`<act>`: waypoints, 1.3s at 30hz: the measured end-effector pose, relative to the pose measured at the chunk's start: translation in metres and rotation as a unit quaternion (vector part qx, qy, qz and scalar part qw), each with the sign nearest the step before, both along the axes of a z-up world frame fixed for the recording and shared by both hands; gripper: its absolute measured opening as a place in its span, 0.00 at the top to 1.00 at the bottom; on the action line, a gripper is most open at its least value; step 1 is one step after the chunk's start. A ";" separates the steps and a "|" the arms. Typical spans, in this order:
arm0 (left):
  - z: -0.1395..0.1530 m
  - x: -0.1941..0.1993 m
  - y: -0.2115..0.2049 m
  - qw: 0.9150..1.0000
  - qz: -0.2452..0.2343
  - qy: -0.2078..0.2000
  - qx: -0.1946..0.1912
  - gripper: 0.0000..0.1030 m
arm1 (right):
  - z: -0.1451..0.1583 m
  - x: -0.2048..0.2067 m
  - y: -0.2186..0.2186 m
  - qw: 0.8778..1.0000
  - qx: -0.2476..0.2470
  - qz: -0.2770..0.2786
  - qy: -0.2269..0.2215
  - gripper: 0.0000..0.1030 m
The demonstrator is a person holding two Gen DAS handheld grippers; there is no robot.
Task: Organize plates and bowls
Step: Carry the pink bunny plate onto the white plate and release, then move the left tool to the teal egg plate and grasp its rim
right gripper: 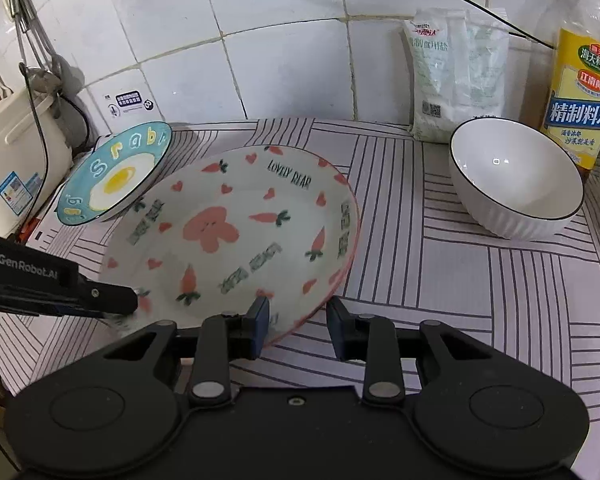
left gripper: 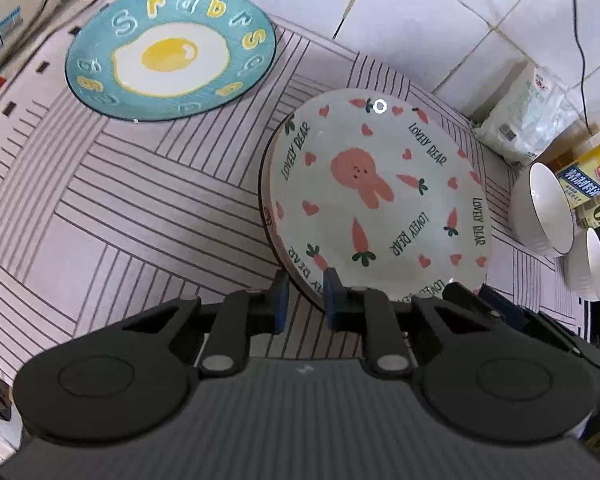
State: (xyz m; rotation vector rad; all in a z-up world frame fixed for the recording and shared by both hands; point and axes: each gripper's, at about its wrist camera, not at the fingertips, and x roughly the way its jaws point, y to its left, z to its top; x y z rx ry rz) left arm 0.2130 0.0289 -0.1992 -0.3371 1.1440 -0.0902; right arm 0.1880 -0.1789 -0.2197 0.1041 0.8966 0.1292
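A white rabbit-and-carrot plate (left gripper: pixel 376 200) reading "LOVELY BEAR" is tilted up off the striped cloth; it also shows in the right wrist view (right gripper: pixel 236 236). My left gripper (left gripper: pixel 305 300) has the plate's near rim between its blue pads, with a gap still showing. My right gripper (right gripper: pixel 298 326) is open with the plate's rim between its pads. The left gripper enters the right view at the plate's left edge (right gripper: pixel 100 296). A blue fried-egg plate (left gripper: pixel 170 54) lies at the far left (right gripper: pixel 112 176). A white bowl (right gripper: pixel 516 178) stands at the right; two white bowls show in the left view (left gripper: pixel 548 212).
A striped cloth (left gripper: pixel 120 200) covers the counter, against a white tiled wall (right gripper: pixel 280 60). A salt bag (right gripper: pixel 456 72) and a cooking-wine bottle (right gripper: pixel 580 92) stand behind the bowl. A cream appliance (right gripper: pixel 16 152) sits at the far left.
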 end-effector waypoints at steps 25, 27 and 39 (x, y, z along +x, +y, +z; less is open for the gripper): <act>0.156 -0.068 0.050 0.990 -0.059 -0.098 0.081 0.77 | 0.114 -0.076 0.026 0.992 0.047 0.067 -0.095 0.64; 0.166 -0.075 0.061 0.990 -0.056 -0.105 0.074 0.74 | 0.124 -0.082 0.029 0.989 0.087 0.058 -0.107 0.64; 0.167 -0.029 0.158 0.983 -0.122 -0.128 0.057 0.55 | 0.143 -0.059 0.108 0.988 0.096 0.040 -0.112 0.45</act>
